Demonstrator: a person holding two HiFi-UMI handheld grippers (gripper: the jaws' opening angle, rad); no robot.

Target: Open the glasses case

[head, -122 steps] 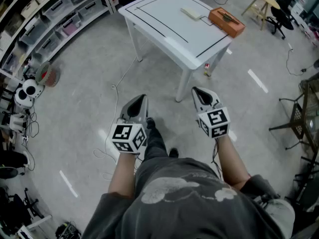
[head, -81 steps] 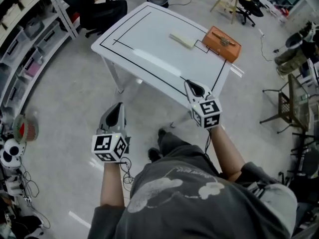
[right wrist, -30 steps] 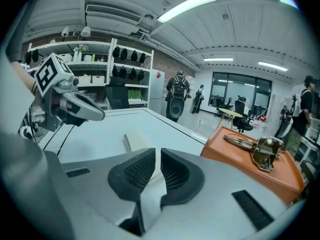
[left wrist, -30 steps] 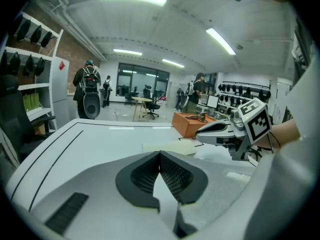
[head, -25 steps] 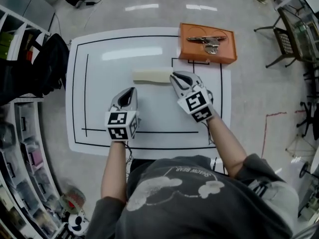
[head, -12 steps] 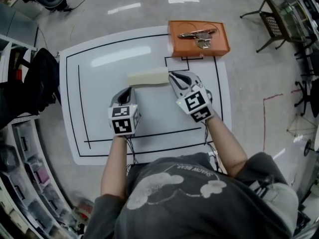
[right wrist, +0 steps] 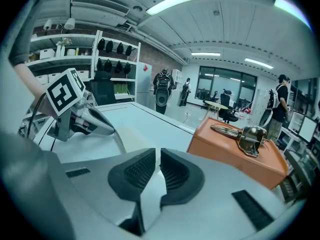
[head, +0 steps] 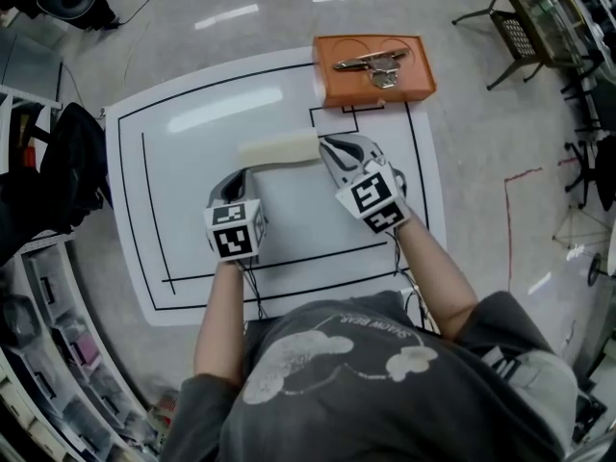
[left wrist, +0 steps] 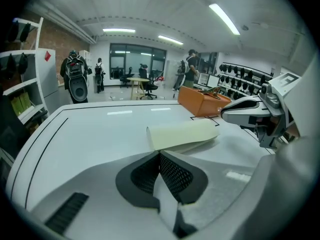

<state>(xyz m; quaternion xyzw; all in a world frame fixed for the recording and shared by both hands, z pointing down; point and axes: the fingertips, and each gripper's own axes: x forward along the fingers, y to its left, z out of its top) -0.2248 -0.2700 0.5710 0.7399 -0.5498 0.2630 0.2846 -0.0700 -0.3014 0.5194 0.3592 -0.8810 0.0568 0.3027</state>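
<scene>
A closed cream glasses case lies across the middle of the white table. In the head view my left gripper sits just in front of the case's left end, its jaws shut and empty. My right gripper is at the case's right end, also shut with nothing between the pads. In the left gripper view the case lies right beyond the shut left gripper, with the right gripper on the right. The right gripper view shows its own shut jaws and the left gripper; the case is not clear there.
An orange box with a metal tool on top stands at the table's far right corner, also seen as the orange box. Black lines mark the tabletop. Shelves and a black chair stand to the left, another chair far right.
The person walked up to the table. Over the last second the left gripper sank and moved closer to the case's left end; the right gripper stayed at the right end.
</scene>
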